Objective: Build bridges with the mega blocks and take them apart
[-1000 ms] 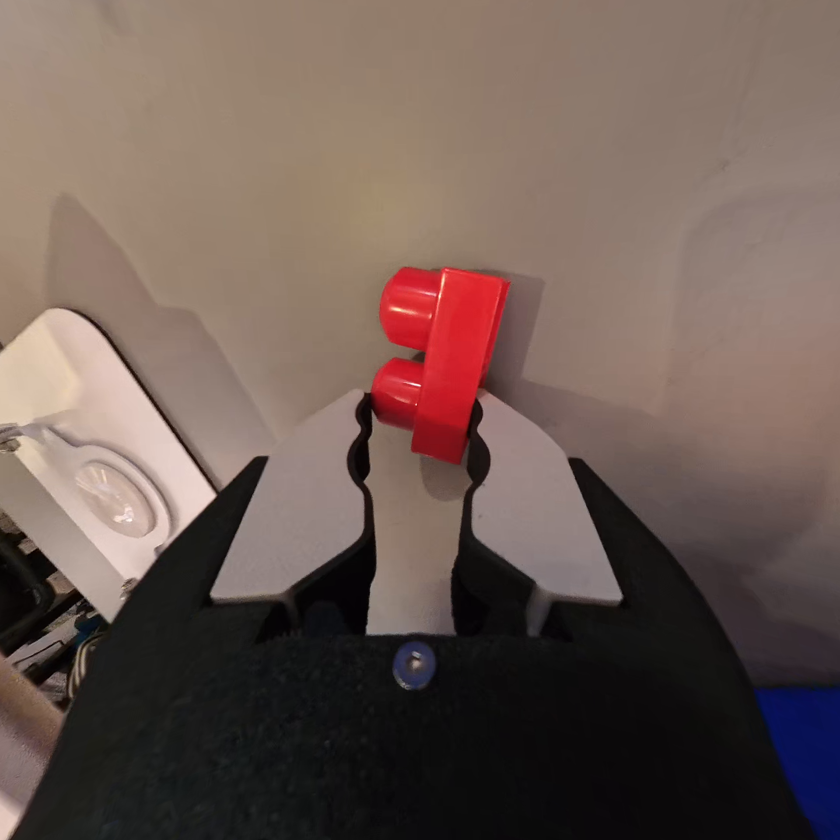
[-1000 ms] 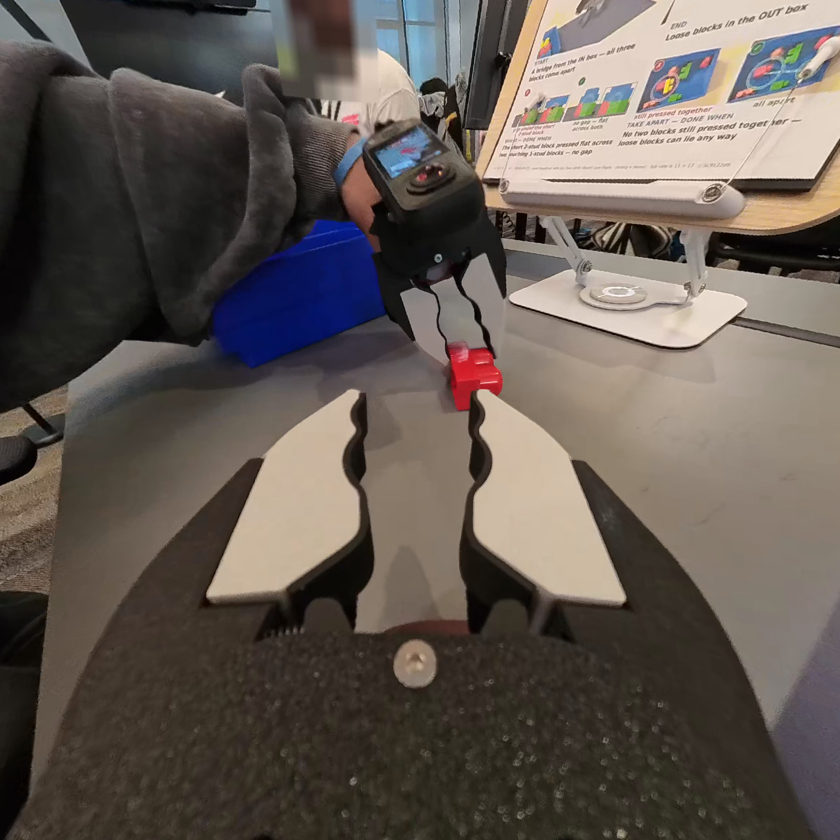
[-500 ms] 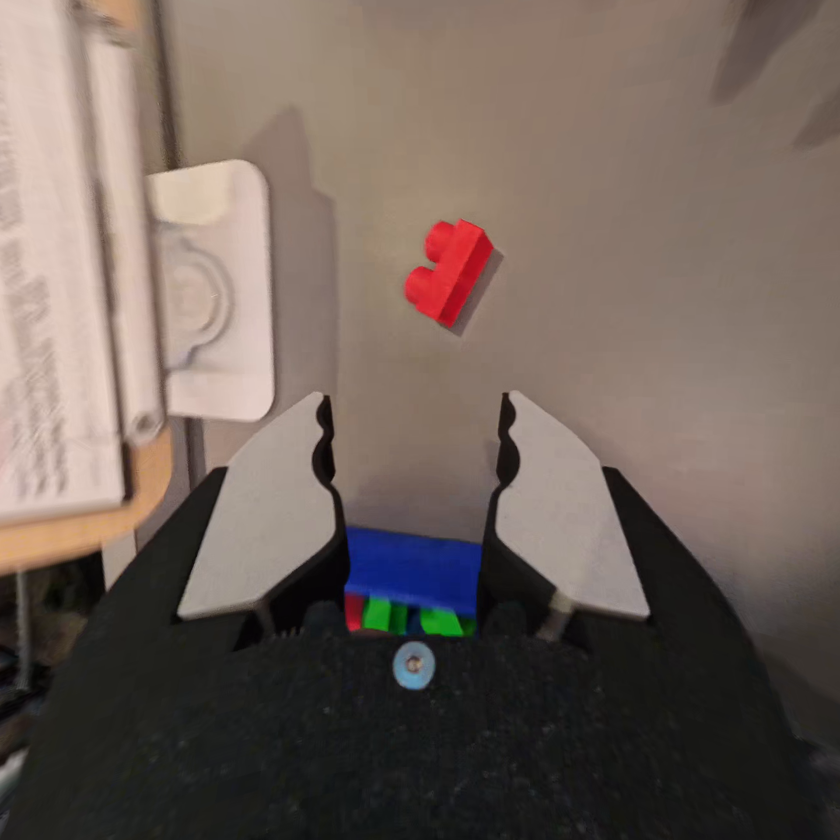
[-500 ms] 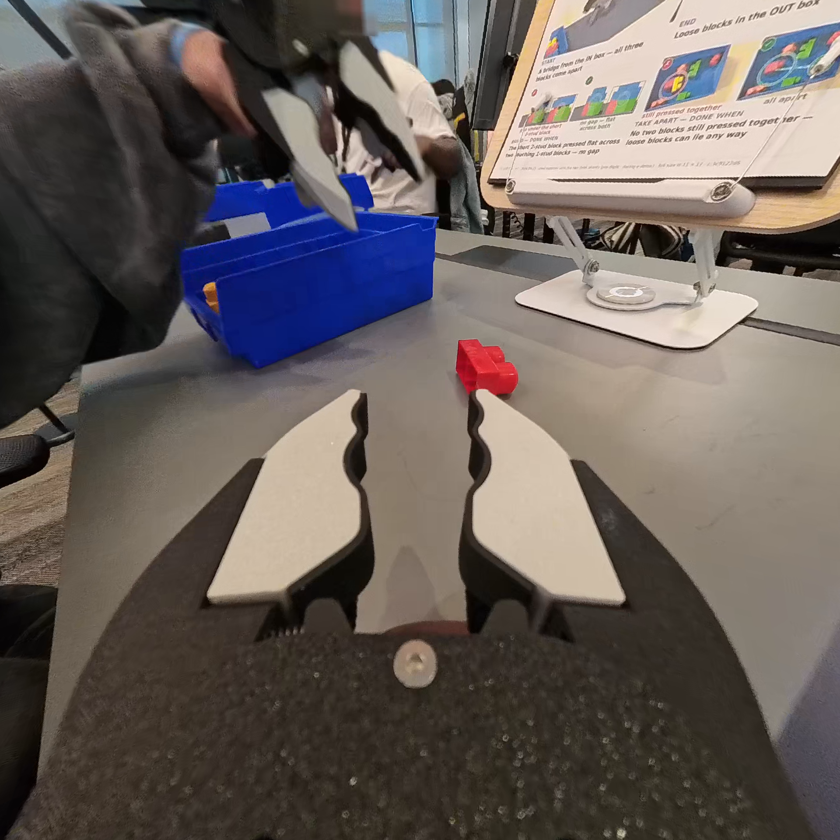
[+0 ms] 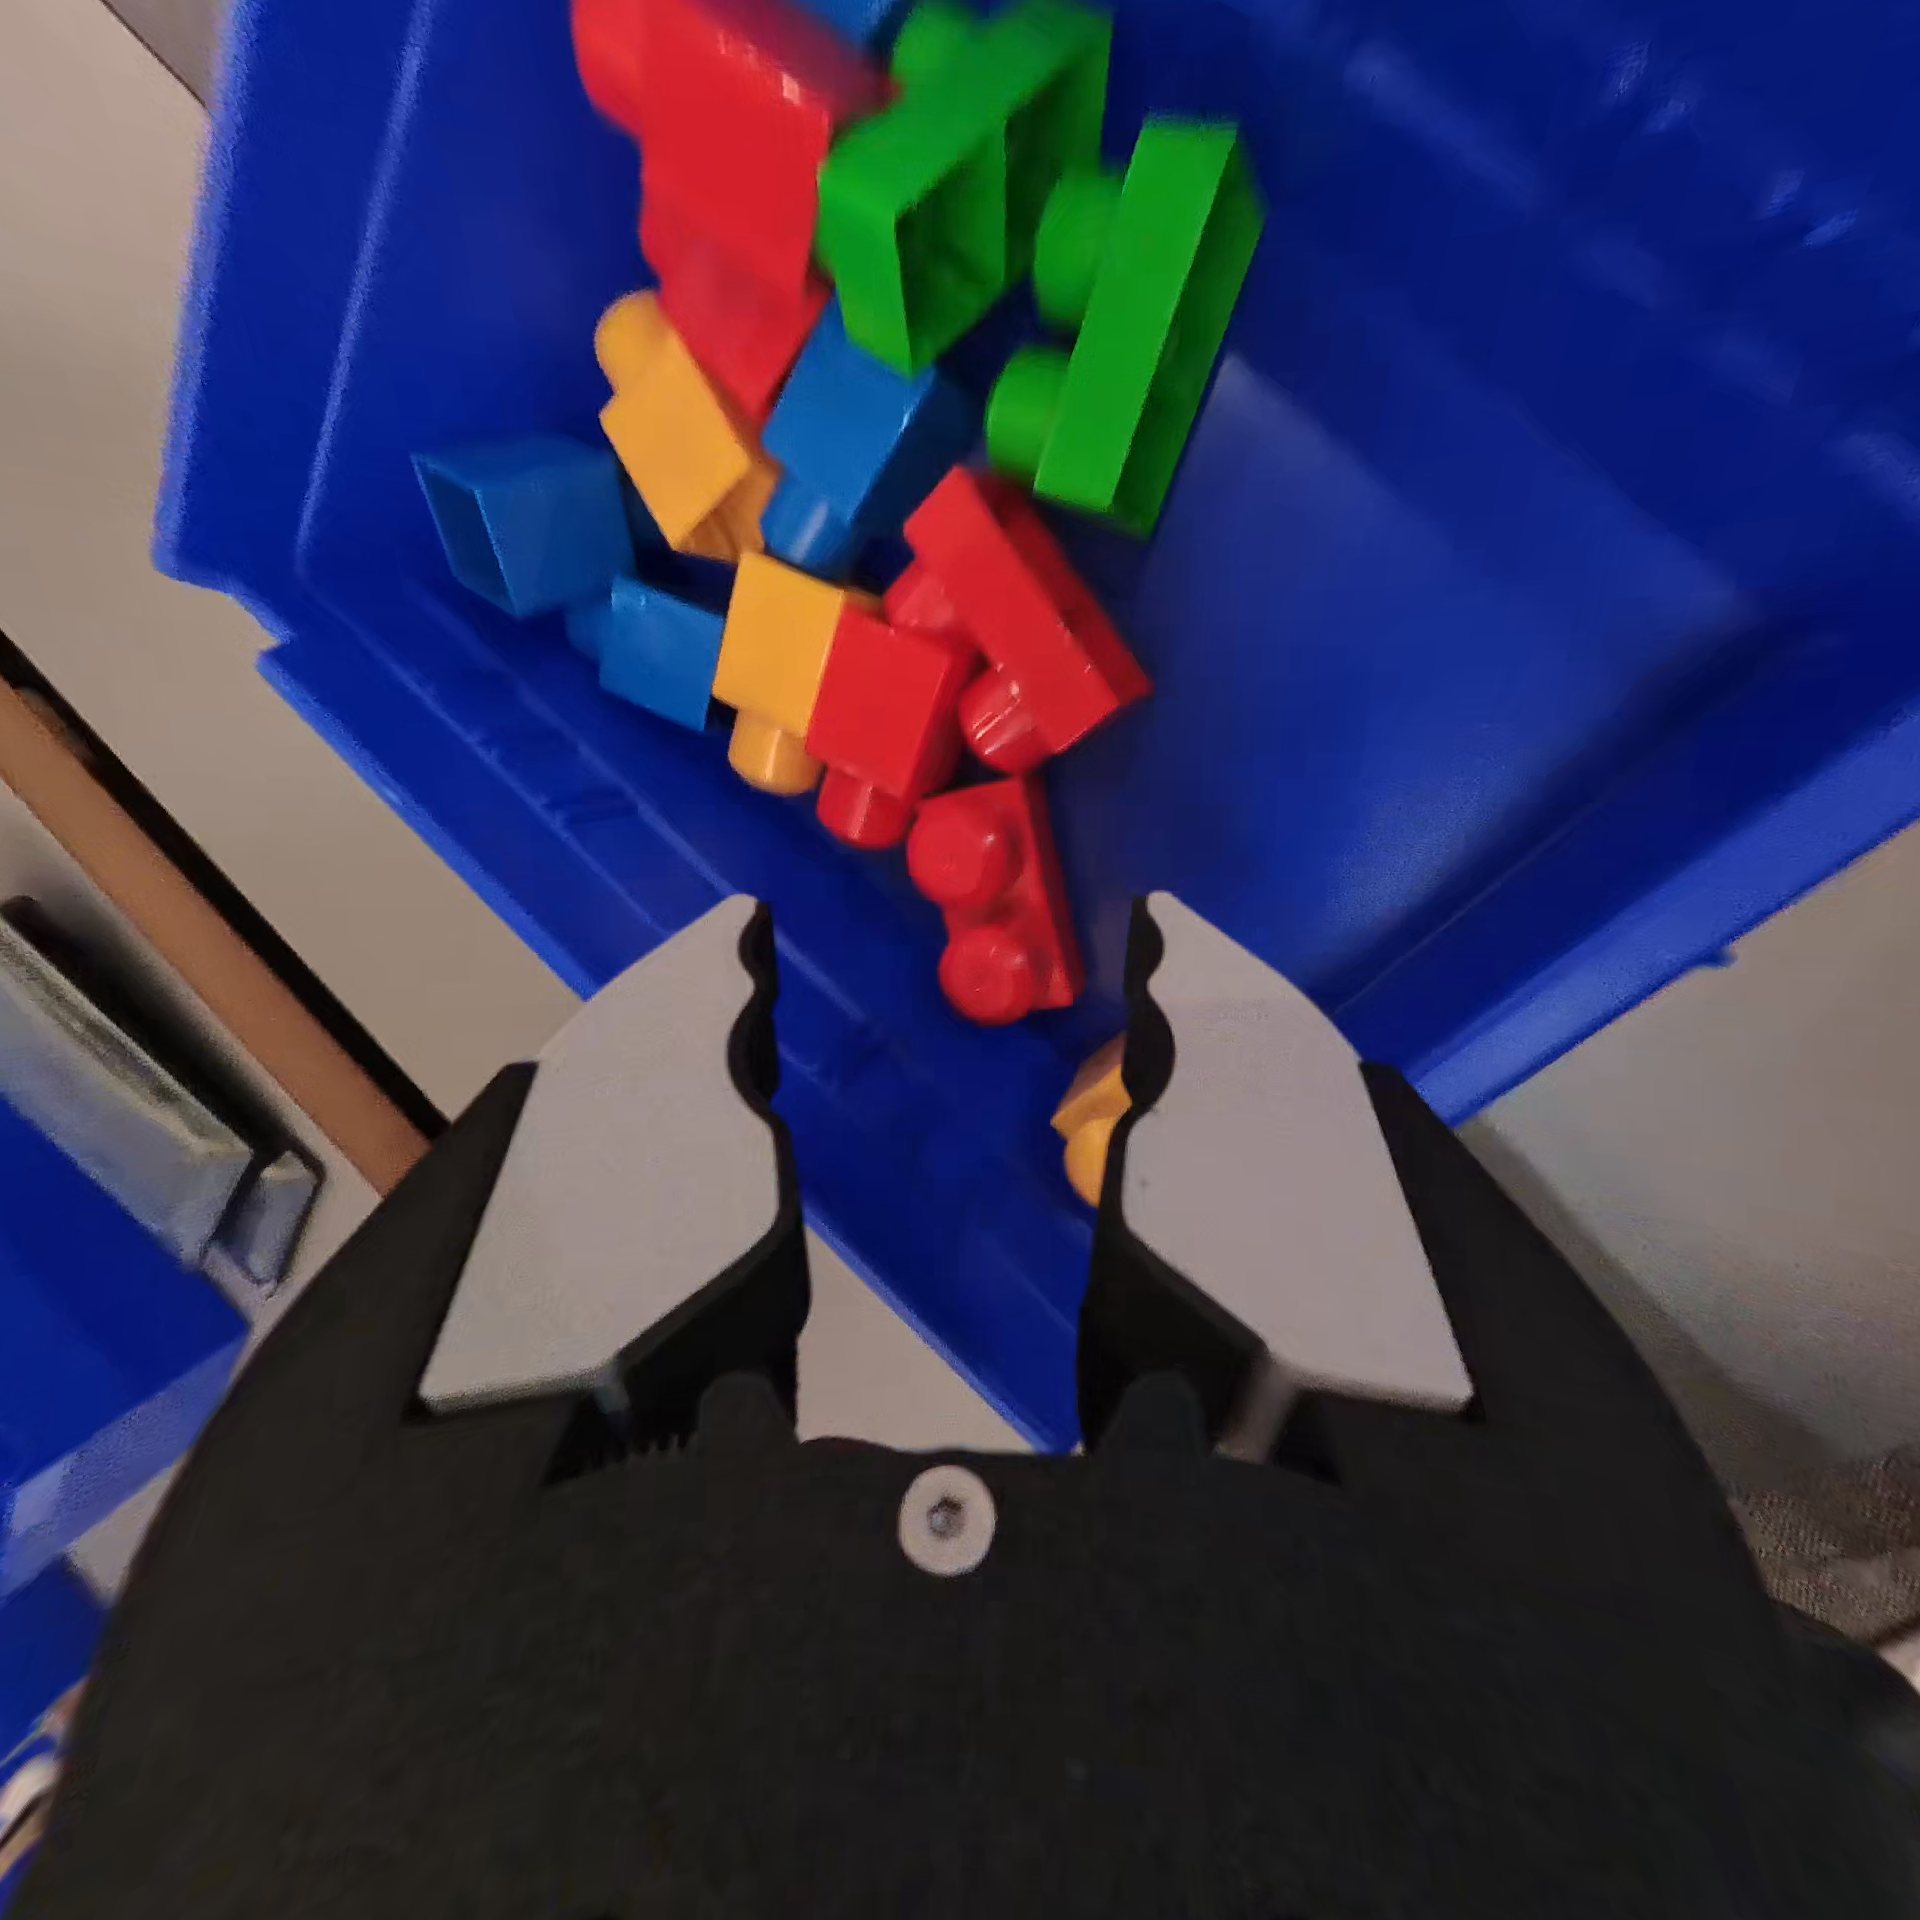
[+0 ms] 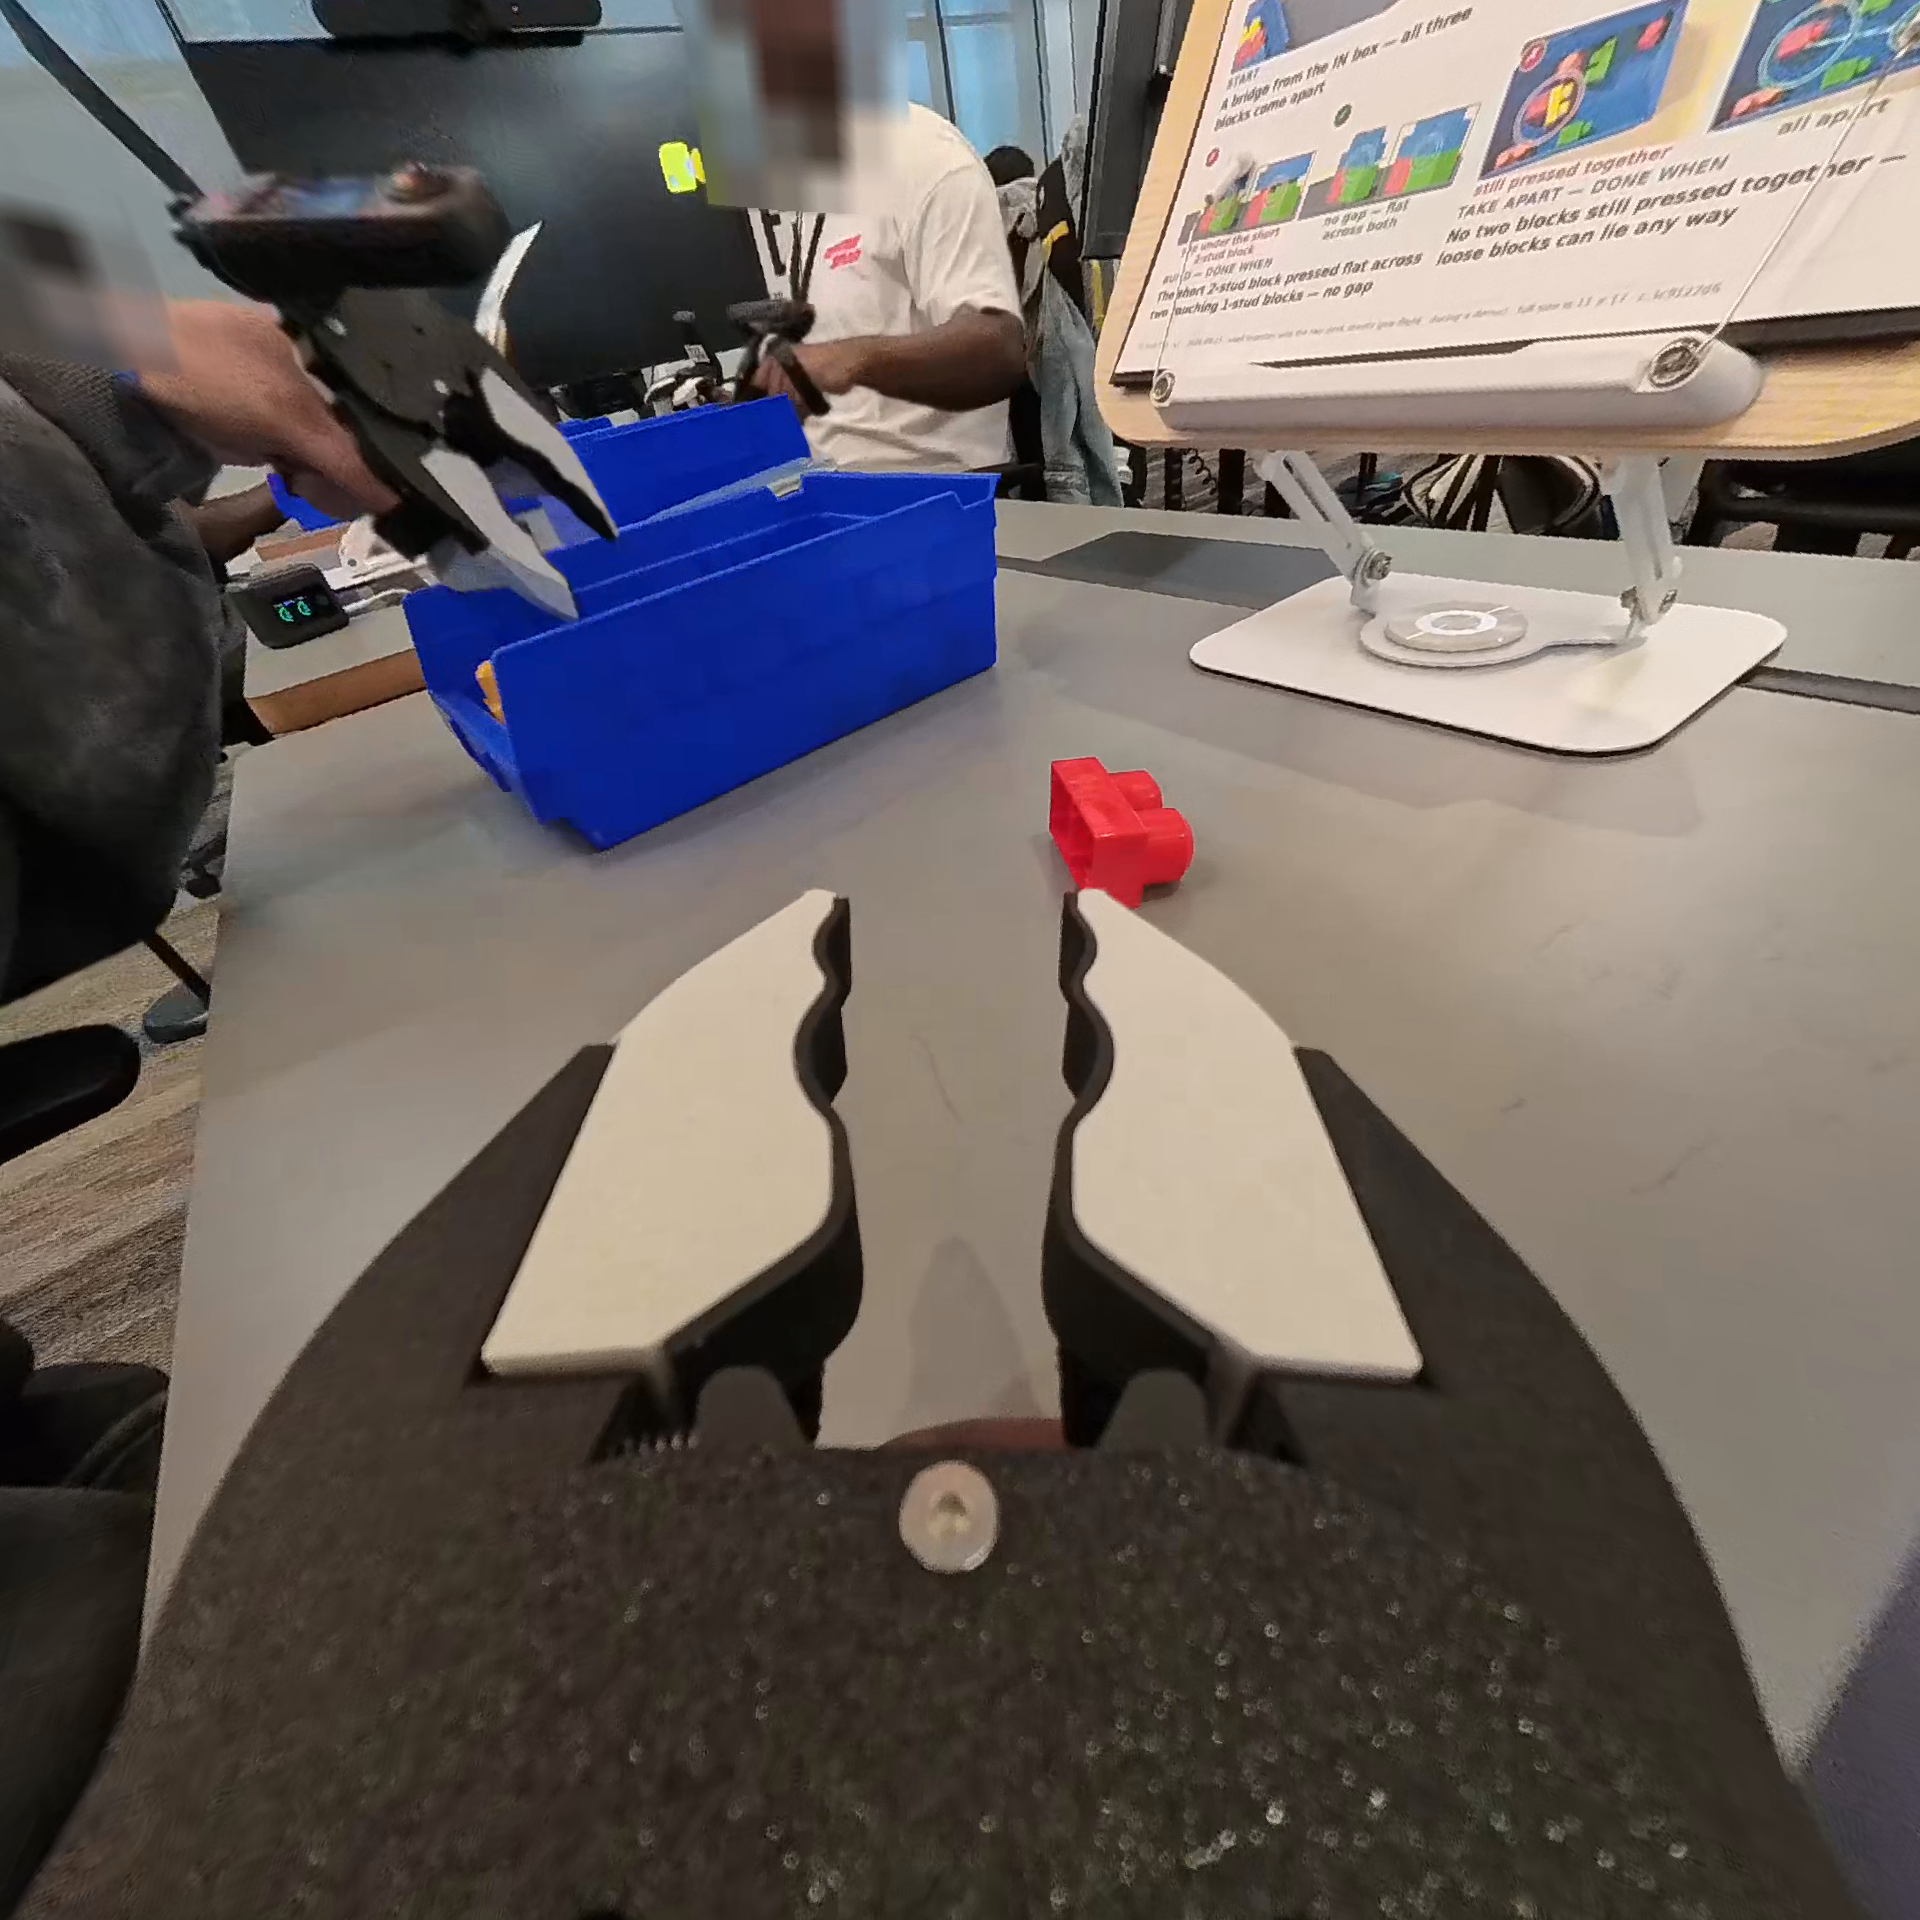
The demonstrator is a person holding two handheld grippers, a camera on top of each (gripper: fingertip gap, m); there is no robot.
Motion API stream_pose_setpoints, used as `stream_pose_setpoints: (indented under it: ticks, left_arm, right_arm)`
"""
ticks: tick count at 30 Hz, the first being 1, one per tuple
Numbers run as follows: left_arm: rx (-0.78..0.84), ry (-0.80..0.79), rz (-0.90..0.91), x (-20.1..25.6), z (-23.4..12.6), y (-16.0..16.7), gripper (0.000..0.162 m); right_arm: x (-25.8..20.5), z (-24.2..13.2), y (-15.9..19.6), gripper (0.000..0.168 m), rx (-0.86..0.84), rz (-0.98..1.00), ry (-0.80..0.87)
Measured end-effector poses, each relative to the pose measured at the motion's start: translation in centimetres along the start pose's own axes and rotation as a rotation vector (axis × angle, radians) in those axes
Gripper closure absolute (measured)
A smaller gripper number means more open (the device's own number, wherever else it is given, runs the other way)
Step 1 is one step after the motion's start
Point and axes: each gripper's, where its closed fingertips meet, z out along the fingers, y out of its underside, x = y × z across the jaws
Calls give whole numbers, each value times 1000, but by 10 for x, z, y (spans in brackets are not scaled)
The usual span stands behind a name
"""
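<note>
In the left wrist view my left gripper (image 5: 951, 935) is open and empty, hovering over a blue bin (image 5: 1455, 623) that holds several red, green, blue and orange blocks. A red two-stud block (image 5: 997, 904) lies in the bin just ahead of my fingertips, apart from the pads. The left gripper also shows in the right wrist view (image 6: 520, 520) above the bin (image 6: 727, 665). My right gripper (image 6: 956, 914) is open and empty, low over the grey table (image 6: 1455, 1039). A red two-stud block (image 6: 1117, 826) lies on its side on the table just beyond its right fingertip.
A white stand (image 6: 1486, 655) carrying an instruction board (image 6: 1507, 208) is at the back right. A second blue bin (image 6: 675, 457) sits behind the first. A small dark device (image 6: 286, 608) lies at the left. A person in a white shirt (image 6: 904, 312) stands behind the table. My hands' fingertips stand some 45 centimetres from each other.
My left gripper let go of the red block on the table, opened, lifted away and swung left over the blue bin. The right gripper stayed in place, its jaws slightly narrower.
</note>
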Motion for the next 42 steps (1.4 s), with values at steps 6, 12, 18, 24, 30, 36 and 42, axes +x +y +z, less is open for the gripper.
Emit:
stream_pose_setpoints:
  ticks: [6, 12, 18, 24, 30, 36, 42]
  left_arm:
    - [-99, 67, 76, -7, 38, -10, 104]
    - [-256, 74, 177, -23, 69, -3, 112]
    - [-252, 138, 188, -21, 76, -4, 124]
    - [-277, 126, 190, -25, 78, 1, 123]
    - [-280, 147, 211, -17, 75, 2, 120]
    - [-279, 155, 245, -11, 83, -1, 122]
    - [-296, 183, 331, -6, 84, -3, 125]
  right_arm:
    - [0, 0, 0, 131, 3, 0, -2]
    - [0, -2, -2, 131, 19, 2, -2]
    - [-1, -3, -2, 131, 21, 2, -7]
    - [0, -2, -2, 131, 18, 6, -10]
    - [0, -2, -2, 131, 18, 14, -12]
    - [0, -2, -2, 131, 16, 15, -14]
    - [1, -3, -2, 131, 19, 23, -14]
